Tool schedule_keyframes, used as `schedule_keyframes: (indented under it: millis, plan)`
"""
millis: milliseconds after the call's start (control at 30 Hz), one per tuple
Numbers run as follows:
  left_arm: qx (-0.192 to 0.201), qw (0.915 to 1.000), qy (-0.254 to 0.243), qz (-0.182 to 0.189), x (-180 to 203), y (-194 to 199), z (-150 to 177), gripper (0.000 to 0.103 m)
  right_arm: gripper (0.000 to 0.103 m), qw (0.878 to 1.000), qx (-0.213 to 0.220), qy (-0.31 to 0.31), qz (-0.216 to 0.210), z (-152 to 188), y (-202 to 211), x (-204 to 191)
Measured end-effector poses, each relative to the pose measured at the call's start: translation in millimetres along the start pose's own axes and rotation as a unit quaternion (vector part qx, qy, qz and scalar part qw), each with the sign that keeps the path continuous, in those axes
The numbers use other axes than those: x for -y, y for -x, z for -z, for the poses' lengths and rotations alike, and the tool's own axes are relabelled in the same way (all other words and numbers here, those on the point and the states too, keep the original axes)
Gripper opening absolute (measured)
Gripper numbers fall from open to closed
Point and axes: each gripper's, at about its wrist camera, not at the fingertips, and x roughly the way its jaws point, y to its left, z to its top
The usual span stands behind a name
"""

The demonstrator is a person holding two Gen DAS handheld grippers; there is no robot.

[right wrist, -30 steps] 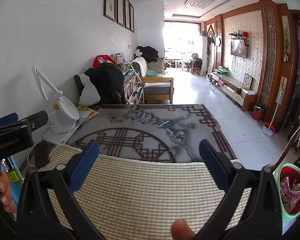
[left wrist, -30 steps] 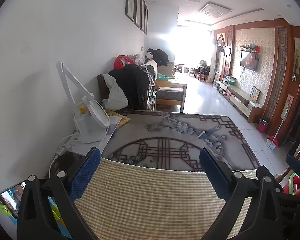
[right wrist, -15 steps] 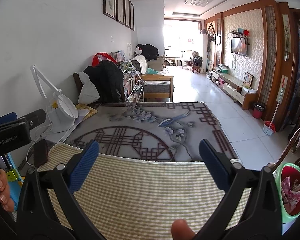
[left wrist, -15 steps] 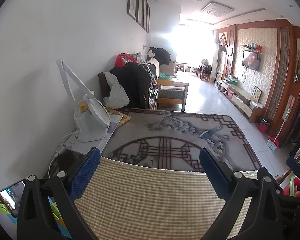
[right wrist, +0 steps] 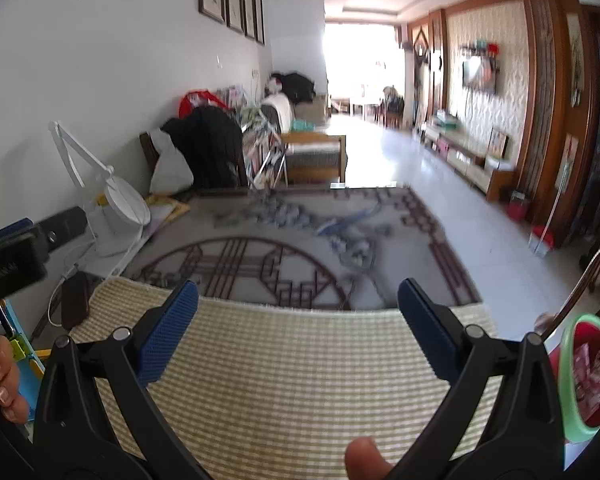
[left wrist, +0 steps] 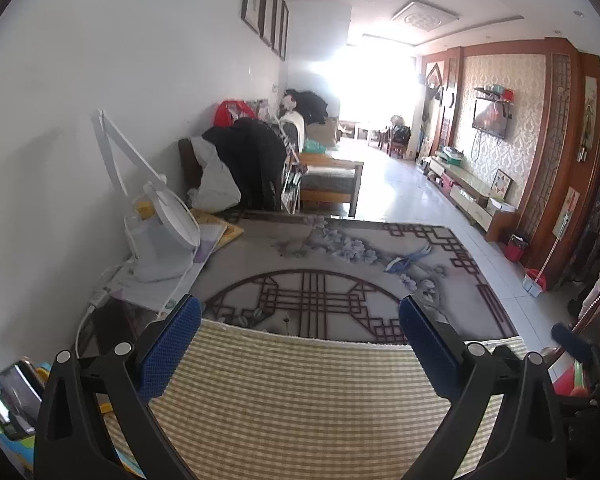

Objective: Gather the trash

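My left gripper is open and empty above a yellow checked mat on the table. My right gripper is also open and empty above the same mat. A red bin with a green rim holds pink wrappers at the far right of the right wrist view; a sliver of it shows in the left wrist view. No loose trash shows on the mat or on the patterned table cover. The left gripper's body shows at the left edge of the right wrist view.
A white desk lamp stands at the table's left by the wall, with papers and a cable. A phone lies at the lower left. A chair piled with dark clothes stands behind the table. Tiled floor runs off to the right.
The right wrist view has swung slightly and is now motion-blurred; the bin sits a little lower and larger in it. The left view has hardly shifted. Both grippers stay open.
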Motion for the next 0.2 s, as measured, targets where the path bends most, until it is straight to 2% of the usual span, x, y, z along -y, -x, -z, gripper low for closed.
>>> schedule_keyframes:
  millis: [67,100,200]
  plan:
    - [-0.025,0.9994,0.019,0.015,-6.3,-22.3,6.8,0.095,0.098,1.000,-0.028,-0.004,0.013,15.5,-24.8,9.3]
    - [-0.050,0.9984,0.021,0.017,-10.3,-44.3,18.6,0.095,0.098,0.999,-0.043,-0.001,0.024,25.5,-39.4,14.2]
    - [-0.118,0.9928,-0.012,-0.017,-19.5,-94.8,54.9,0.095,0.098,0.993,-0.103,0.002,0.058,61.6,-87.8,35.8]
